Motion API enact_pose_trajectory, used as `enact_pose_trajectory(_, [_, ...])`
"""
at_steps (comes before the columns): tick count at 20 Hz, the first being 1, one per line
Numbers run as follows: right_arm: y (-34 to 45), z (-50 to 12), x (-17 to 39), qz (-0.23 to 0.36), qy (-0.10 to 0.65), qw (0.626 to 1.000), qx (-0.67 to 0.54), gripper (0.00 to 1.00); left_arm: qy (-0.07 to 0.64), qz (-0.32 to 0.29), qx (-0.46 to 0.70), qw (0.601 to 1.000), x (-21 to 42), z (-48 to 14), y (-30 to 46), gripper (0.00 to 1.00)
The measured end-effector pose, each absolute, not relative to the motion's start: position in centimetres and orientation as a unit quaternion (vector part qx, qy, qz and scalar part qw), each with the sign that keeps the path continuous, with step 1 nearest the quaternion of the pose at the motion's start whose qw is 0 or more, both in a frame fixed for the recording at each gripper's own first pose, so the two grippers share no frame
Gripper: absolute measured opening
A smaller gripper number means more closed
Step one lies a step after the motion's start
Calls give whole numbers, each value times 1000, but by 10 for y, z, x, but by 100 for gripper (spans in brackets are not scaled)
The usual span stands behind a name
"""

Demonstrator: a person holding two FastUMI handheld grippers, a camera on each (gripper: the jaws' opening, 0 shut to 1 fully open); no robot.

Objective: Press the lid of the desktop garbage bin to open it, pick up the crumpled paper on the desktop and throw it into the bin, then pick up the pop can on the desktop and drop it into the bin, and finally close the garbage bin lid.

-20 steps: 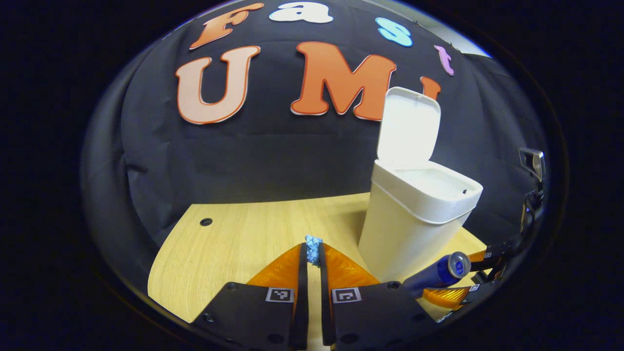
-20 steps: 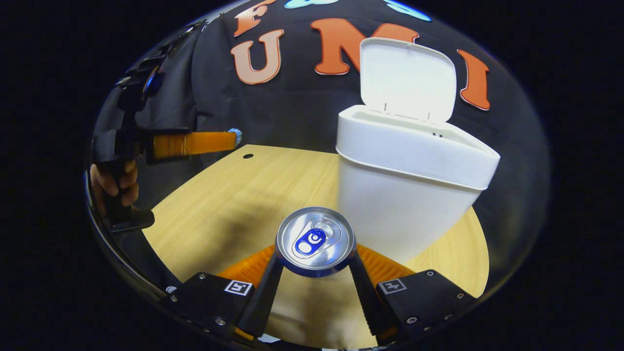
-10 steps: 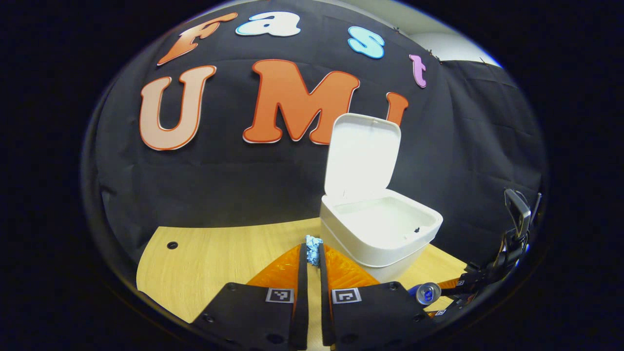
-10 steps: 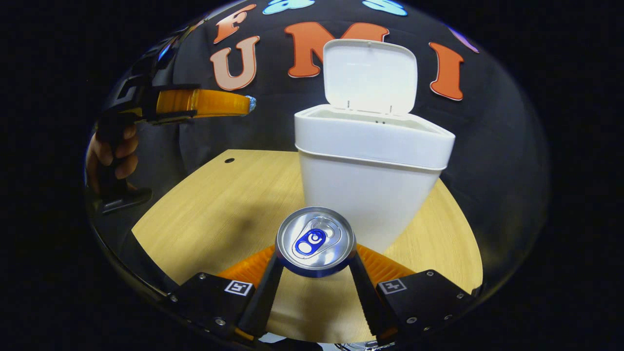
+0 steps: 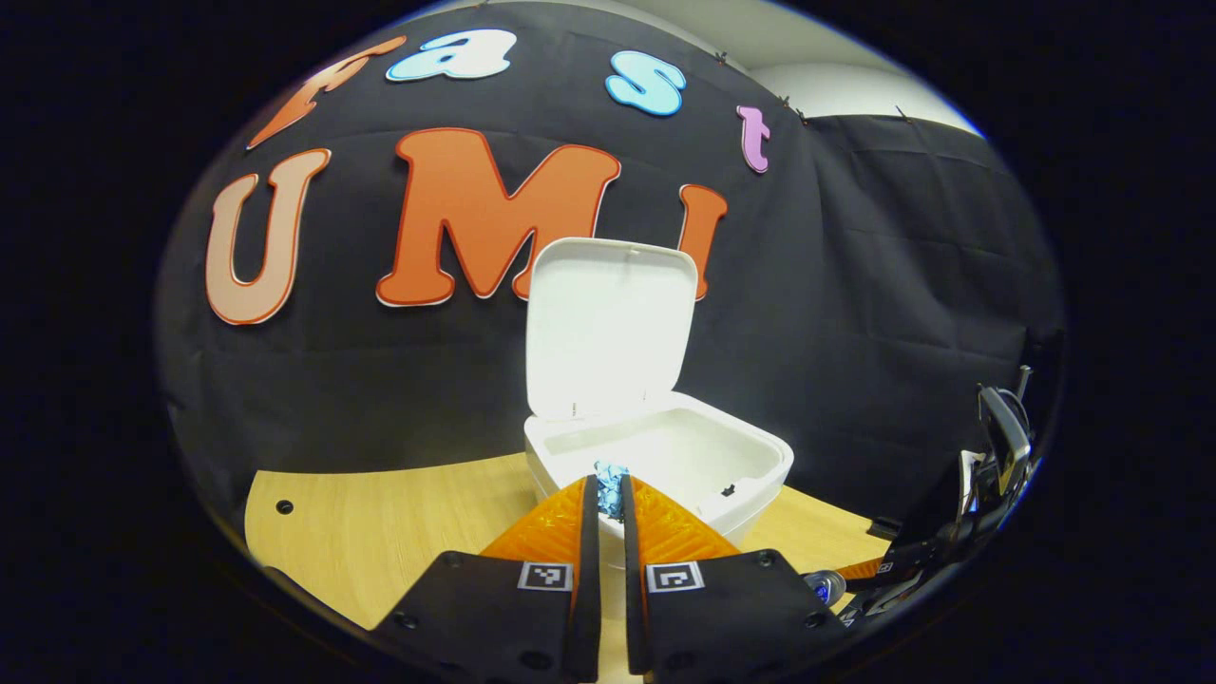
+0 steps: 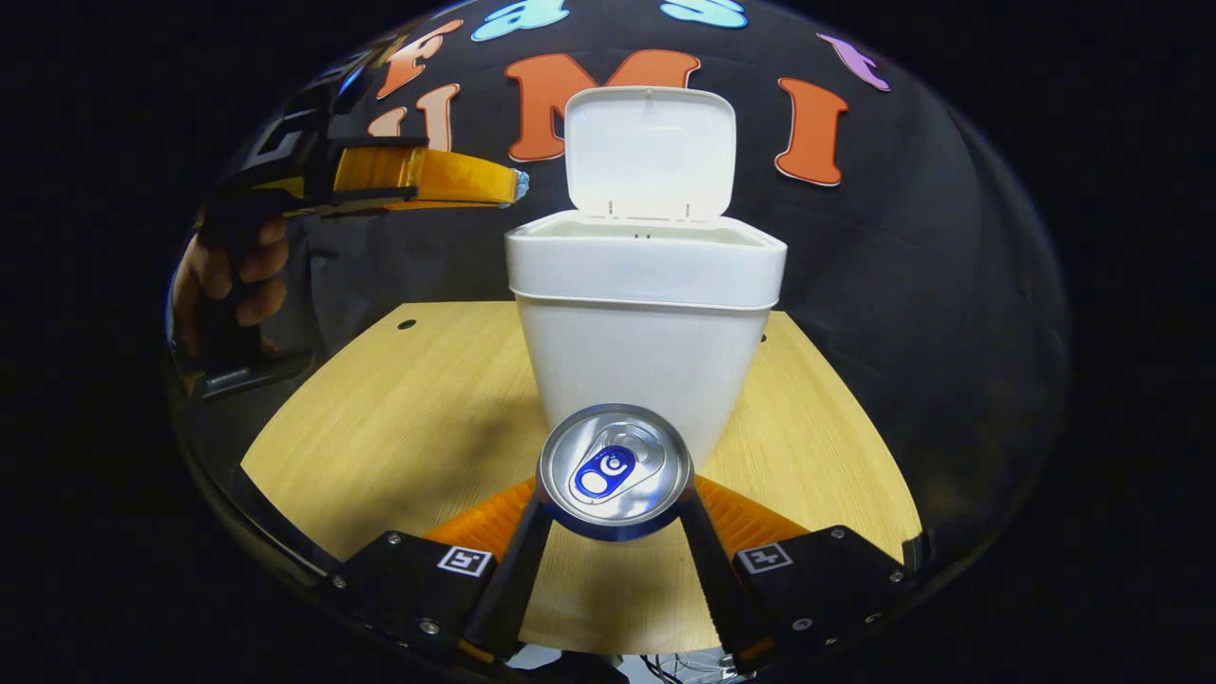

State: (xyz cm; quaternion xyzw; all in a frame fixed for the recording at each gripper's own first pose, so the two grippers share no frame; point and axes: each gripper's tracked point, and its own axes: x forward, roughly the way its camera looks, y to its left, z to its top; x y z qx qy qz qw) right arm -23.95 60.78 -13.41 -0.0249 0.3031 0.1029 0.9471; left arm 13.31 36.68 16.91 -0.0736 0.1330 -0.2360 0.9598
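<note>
My left tongs (image 5: 608, 494), clamped on the crumpled paper (image 5: 610, 475), sit at the near rim of the open bin (image 5: 750, 475); my right tongs (image 6: 616, 518) grip the pop can (image 6: 616, 472) lower down, over the tabletop (image 6: 399, 418)

Pretty clearly a staged recording booth, not anybody's actual home or office. Black cloth (image 5: 883, 275) is hung as a backdrop across the back and round the side, wrinkled and clipped along its top edge, with a strip of plain pale room wall (image 5: 836, 81) peeking over it. The only furniture is a light wood-grain desk (image 6: 399, 418) with a rounded edge and a small round hole near the far corner, pushed up against the cloth. On it stands one white garbage bin (image 6: 646, 323), lid up.
</note>
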Motion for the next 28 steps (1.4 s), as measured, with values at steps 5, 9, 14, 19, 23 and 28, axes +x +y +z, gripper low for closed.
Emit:
enact_pose_trajectory(5, [599,-123,-239,73,300,951,-12,79,143,-257,-56,954,134,160,345,14])
enact_pose_trajectory(9, [595,-115,-240,53,292,955,-16,79,151,-267,-47,951,137,153,336,14])
enact_pose_trajectory(14, [581,-84,-229,35,269,962,-45,79,163,-276,-40,946,138,145,332,19])
enact_pose_trajectory(19, [560,-48,-203,14,237,970,-54,79,160,-280,-22,946,137,145,335,27])
enact_pose_trajectory(23, [541,-20,-183,1,210,976,-61,79,158,-279,-25,947,137,144,337,33])
enact_pose_trajectory(28, [535,14,-165,6,180,981,-73,78,153,-279,-24,948,131,146,346,50])
